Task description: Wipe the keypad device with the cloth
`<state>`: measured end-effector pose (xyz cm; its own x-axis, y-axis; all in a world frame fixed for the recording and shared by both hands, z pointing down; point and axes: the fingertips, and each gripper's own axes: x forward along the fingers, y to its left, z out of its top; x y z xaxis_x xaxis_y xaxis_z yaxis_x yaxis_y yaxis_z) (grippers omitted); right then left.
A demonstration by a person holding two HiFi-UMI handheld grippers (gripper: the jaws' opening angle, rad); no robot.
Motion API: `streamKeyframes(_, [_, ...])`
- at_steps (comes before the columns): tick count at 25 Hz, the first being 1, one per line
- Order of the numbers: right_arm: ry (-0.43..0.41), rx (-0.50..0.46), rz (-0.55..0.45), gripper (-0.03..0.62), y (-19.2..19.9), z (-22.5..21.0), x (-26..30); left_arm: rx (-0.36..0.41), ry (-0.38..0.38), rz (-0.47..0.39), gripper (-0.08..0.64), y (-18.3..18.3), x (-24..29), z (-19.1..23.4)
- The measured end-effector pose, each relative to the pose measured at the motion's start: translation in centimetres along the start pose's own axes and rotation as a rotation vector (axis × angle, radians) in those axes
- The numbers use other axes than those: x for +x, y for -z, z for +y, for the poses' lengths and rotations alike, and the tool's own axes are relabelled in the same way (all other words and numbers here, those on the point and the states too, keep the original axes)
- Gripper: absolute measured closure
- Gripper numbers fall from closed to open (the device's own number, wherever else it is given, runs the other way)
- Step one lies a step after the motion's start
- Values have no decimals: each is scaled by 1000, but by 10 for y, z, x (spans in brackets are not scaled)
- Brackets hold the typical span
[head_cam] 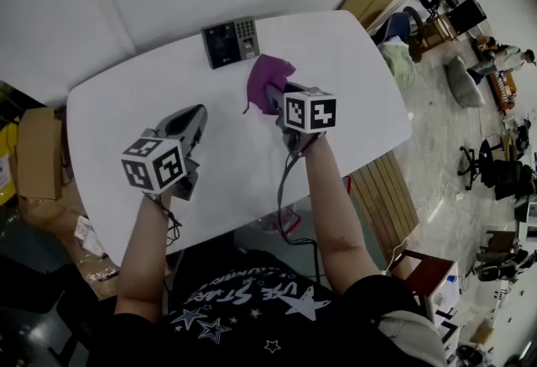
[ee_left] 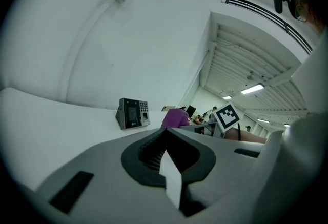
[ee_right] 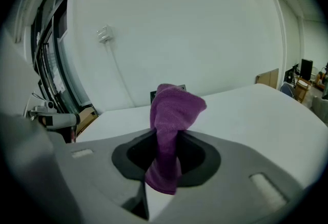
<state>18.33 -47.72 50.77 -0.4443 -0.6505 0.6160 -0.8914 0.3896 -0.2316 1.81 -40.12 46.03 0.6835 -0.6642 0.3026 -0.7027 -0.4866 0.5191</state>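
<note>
The dark keypad device (head_cam: 231, 42) stands near the far edge of the white table (head_cam: 361, 96). A purple cloth (head_cam: 268, 80) hangs bunched just in front of it and to its right, and my right gripper (head_cam: 271, 94) is shut on it. In the right gripper view the cloth (ee_right: 171, 115) rises from between the jaws and hides most of the device (ee_right: 153, 96). My left gripper (head_cam: 198, 112) hovers over the table's left middle, shut with nothing in it. The left gripper view shows the device (ee_left: 133, 113) ahead of it, with the cloth (ee_left: 175, 117) to the right.
Cardboard boxes (head_cam: 38, 151) stand on the floor left of the table. A slatted wooden bench (head_cam: 390, 193) sits at the right, near the table's corner. Office chairs (head_cam: 482, 164) and people are farther right. A white wall runs behind the table.
</note>
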Motion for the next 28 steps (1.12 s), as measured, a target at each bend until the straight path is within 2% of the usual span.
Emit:
streamKeyframes(11, [-58,-43,-33,497,37,37,-78,27,-11,-41,551,30,-51,-68])
streamKeyframes(21, [-118,-88,-57,497,89,86,-144,64,-17,-86,551,67,-109,-126])
streamKeyframes(28, [-135,-97,-65,497,125,102,-195,64,-31,-99,551,98,-145,-160])
